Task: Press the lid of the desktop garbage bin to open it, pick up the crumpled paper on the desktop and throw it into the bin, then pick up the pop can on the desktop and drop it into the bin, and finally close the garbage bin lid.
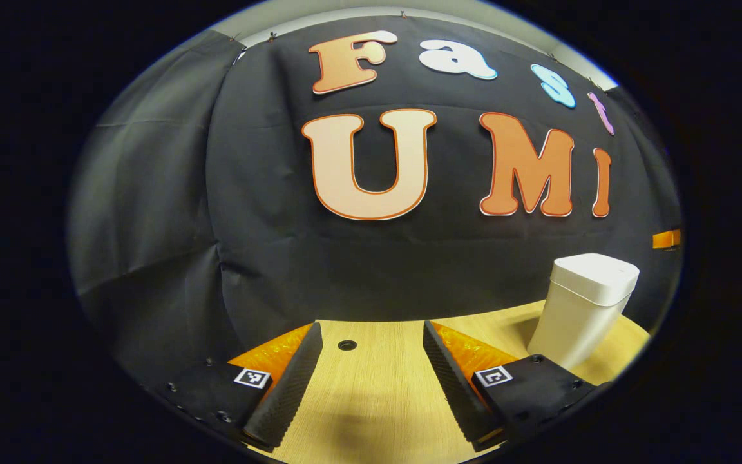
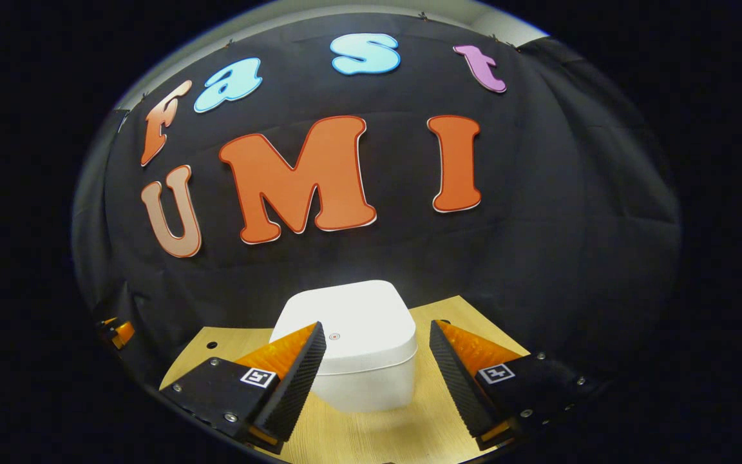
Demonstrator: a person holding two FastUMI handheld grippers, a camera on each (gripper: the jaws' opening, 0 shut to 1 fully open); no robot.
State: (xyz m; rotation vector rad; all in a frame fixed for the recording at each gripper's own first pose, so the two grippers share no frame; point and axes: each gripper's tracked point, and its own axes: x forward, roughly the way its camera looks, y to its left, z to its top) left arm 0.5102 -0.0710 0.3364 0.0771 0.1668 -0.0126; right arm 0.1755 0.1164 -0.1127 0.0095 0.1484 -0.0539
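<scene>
my main worry is the press itself: my right gripper (image 2: 376, 361) hangs over the garbage bin (image 2: 351, 348) with its fingers spread wide to either side of the lid (image 2: 345, 316), so if i come straight down like this the fingers could straddle the lid and miss the small round mark near its front edge, or one fingertip could land off-centre and tip or shove the light bin across the bench (image 2: 409, 432) instead of popping it. the lid looks shut, so i judge the opening step is not yet done. in the right gripper view the bin sits between the fingers, a little toward the left one, set back toward the bench's far edge by the black cloth. my left gripper (image 1: 371, 367) is held low and level over bare bench, fingers likewise spread and holding nothing, with the bin (image 1: 580, 309) off to its right near the bench's far right edge. a small dark hole (image 1: 347, 345) lies ahead of it.
</scene>
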